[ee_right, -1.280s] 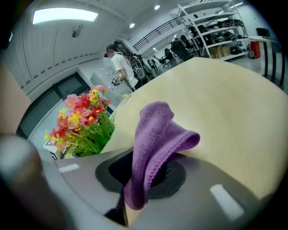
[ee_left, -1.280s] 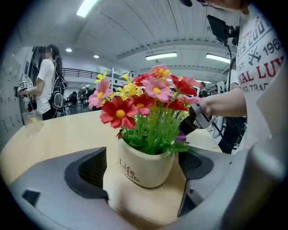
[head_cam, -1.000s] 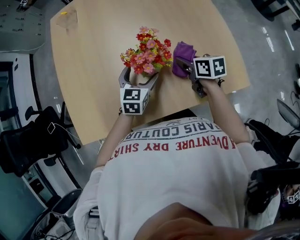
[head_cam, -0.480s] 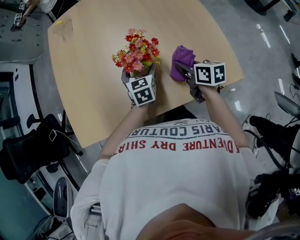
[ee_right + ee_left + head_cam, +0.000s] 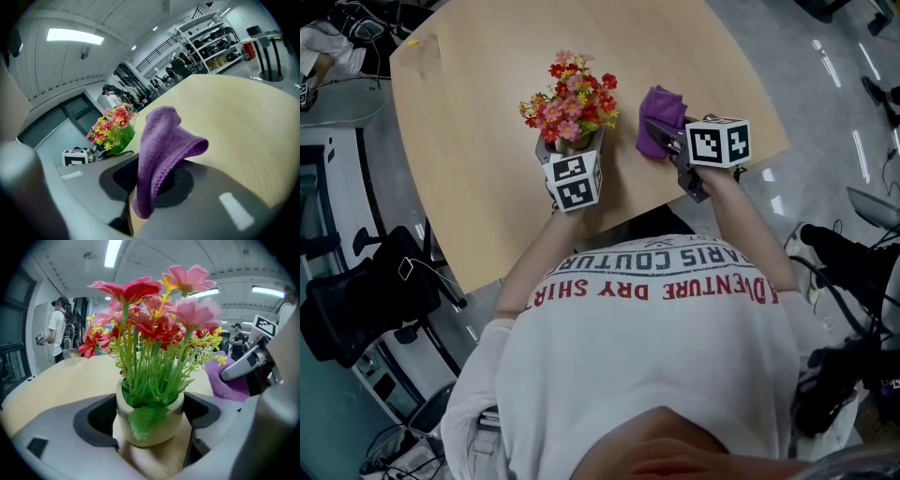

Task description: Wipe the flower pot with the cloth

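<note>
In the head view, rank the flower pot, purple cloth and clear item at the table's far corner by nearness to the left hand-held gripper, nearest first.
The left hand-held gripper has just been closing its jaws.
1. flower pot, between its jaws.
2. purple cloth, to its right, held by the right hand-held gripper.
3. clear item, at the far left corner.

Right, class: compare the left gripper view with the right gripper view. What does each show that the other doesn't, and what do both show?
Left gripper view only: the cream flower pot itself, sitting between the left tongs, whose jaws have just been closing and meet its sides; a person in a white top. Right gripper view only: how the purple cloth is pinched between the jaws of the right tongs; storage shelving. Both: the flowers, the cloth, the wooden table.
</note>
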Tool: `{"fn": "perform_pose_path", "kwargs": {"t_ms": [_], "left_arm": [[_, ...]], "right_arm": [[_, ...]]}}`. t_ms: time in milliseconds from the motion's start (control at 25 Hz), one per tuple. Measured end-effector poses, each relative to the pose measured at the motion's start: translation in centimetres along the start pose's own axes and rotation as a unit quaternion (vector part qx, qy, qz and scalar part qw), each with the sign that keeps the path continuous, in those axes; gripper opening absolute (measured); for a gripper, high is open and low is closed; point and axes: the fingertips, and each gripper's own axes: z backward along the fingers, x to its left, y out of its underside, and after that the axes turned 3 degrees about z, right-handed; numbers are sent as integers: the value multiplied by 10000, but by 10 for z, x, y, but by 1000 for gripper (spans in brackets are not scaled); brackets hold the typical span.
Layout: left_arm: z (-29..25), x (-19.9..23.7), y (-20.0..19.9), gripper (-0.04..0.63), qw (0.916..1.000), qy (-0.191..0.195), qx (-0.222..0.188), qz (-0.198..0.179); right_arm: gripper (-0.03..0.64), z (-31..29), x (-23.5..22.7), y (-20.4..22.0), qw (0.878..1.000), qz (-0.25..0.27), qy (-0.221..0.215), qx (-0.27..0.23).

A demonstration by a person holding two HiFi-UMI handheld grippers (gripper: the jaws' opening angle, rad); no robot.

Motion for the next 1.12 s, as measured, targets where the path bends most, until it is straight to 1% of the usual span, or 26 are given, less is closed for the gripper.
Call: {"fn": "perform_pose_path", "kwargs": {"t_ms": [120, 240, 320, 440, 560, 600, 680, 1000, 1120], "left_arm": [[2, -2, 4, 451, 9982, 514, 17, -314], [14, -3, 7, 451, 9922, 1078, 14, -626], [20, -5, 10, 451, 9856, 1467, 57, -844], [26, -7, 13, 451, 9722, 2017, 150, -1181], [28, -7, 14, 451, 9600, 2387, 265, -1438], [28, -7, 15, 451, 9574, 2457, 300, -1490], [26, -6, 16, 451, 9546, 2533, 328, -1531], [28, -7, 13, 451, 9544, 2563, 201, -1515], [30, -5, 13, 451, 9551, 2551, 197, -1492]], "right_arm": [[44, -8, 7, 1, 9997, -10, -217, 98], [44, -13, 21, -1, 9990, 59, -400, 191], [44, -16, 30, -1, 9982, 71, -533, 256], [44, -24, 40, -1, 9967, 76, -739, 339], [44, -33, 43, -2, 9953, 50, -862, 434], [44, -36, 44, -2, 9947, 24, -920, 468], [44, -43, 45, -3, 9934, 6, -1015, 537], [44, -56, 50, -4, 9907, 81, -1123, 763], [44, -69, 51, 1, 9893, 147, -1118, 922]]}}
